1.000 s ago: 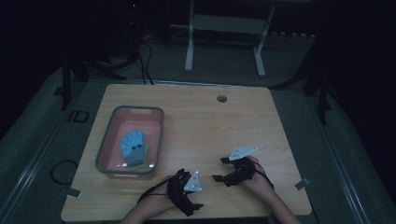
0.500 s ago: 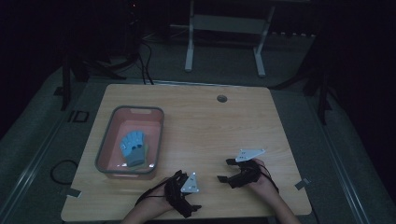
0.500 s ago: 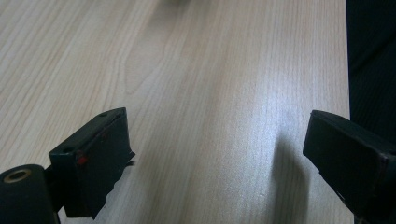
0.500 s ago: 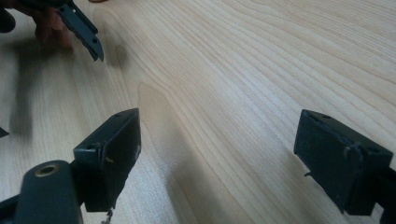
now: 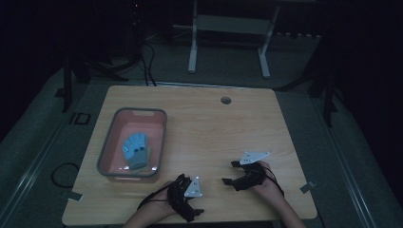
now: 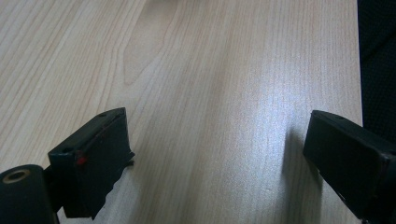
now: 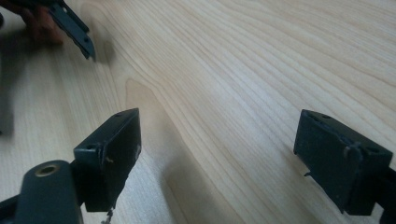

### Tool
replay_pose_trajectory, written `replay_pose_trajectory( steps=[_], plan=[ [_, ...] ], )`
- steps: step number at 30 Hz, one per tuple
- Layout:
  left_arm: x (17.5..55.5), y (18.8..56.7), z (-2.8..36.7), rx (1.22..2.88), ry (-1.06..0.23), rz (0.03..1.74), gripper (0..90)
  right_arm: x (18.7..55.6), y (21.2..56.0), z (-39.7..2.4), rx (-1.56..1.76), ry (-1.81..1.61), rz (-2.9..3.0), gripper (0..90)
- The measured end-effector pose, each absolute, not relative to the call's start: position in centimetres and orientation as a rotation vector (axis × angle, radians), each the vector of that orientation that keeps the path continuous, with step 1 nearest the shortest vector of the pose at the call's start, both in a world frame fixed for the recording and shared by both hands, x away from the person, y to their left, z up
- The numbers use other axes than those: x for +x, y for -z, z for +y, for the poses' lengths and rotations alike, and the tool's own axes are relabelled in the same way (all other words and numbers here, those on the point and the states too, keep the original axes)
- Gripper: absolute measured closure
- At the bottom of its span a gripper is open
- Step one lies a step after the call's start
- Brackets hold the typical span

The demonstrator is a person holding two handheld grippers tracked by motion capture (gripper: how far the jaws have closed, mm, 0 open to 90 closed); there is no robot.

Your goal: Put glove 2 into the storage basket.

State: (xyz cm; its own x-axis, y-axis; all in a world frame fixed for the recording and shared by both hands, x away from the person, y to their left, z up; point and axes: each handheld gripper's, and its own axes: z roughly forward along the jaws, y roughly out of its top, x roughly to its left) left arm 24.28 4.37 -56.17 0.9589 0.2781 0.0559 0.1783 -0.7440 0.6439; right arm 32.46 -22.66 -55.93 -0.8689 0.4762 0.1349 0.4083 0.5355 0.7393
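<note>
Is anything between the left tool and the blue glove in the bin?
Only the bin's near wall. The blue glove lies inside the pink bin, and the left tool, jaws open and empty, sits on bare table to the bin's right. It must go over the rim.

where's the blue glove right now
In the high view the blue glove lies flat inside the pink bin on the table's left side, ahead and left of the left gripper, which is open and apart from it.

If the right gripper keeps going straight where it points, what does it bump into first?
Probably the left gripper. The right gripper has bare table ahead, then that gripper farther off, slightly to one side.
</note>
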Motion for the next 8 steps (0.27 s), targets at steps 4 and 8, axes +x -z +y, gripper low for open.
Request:
replay_pose_trajectory(
  steps=[4,8],
  plan=[
    [24.34,56.1,4.45,2.42,-0.189,0.318,7.5,32.46,55.93,-22.66,0.774,-1.262,2.677,15.0],
    [24.33,56.04,4.47,2.414,-0.185,0.323,7.5,32.51,55.95,-22.68,0.783,-1.26,2.675,15.0]
  ],
)
